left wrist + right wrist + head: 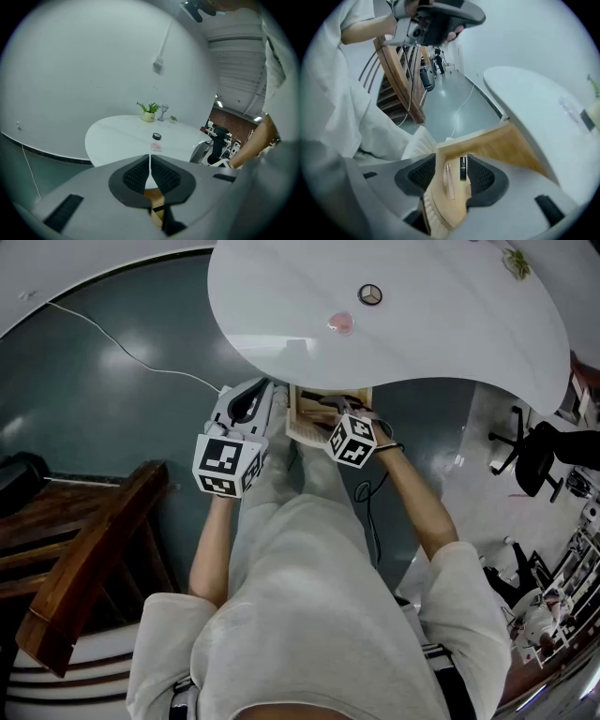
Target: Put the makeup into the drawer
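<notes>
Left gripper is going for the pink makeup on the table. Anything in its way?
Nothing visible does. In the left gripper view, the white table is bare between the left gripper and the pink makeup. The black round piece lies beyond it, not in front. The gripper's jaws stand together.

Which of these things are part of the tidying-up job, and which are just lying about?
Job: wooden drawer, black tube and pink tube lying in it, black round compact and pink item on the white table.
Just lying about: potted plant, office chair, wooden stairs, floor cable.
</notes>
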### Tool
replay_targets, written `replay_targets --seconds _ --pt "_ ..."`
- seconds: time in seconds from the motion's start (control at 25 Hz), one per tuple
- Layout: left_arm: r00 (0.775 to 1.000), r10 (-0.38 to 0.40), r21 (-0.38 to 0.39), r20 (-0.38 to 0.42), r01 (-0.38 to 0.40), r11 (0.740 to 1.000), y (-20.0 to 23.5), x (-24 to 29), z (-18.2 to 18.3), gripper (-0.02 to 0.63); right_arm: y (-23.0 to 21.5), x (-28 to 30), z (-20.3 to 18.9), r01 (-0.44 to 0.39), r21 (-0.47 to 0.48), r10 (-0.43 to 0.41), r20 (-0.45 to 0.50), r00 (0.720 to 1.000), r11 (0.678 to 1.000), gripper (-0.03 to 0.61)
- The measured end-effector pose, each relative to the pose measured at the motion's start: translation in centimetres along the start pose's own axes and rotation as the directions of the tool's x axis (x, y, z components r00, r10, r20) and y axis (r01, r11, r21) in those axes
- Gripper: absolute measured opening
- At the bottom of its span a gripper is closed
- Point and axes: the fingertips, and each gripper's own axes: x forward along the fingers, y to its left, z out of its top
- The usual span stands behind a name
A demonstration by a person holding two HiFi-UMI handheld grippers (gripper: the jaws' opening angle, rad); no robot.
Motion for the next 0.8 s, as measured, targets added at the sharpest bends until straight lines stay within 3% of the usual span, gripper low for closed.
replay_targets --seconds 0.2,0.44,0.8 --pt "1.000 -0.017 0.013 0.004 0.017 1.000 -0.8 0.7 0.9 0.018 0.6 -5.0 3.6 0.053 0.028 -0.056 0.143 0.988 0.998 0.218" --pt "0.999 -0.033 0.021 0.006 0.033 0.999 -1.7 1.2 1.5 0.018 -1.8 -11.2 7.0 0.156 0.102 -0.179 0.276 0.944 0.982 0.221" --pt "0.999 -0.046 0.018 0.014 0.046 0.999 -2.3 1.9 2.1 0.018 -10.7 -15.2 7.1 0.297 0.206 -0.349 0.300 0.888 0.932 0.239"
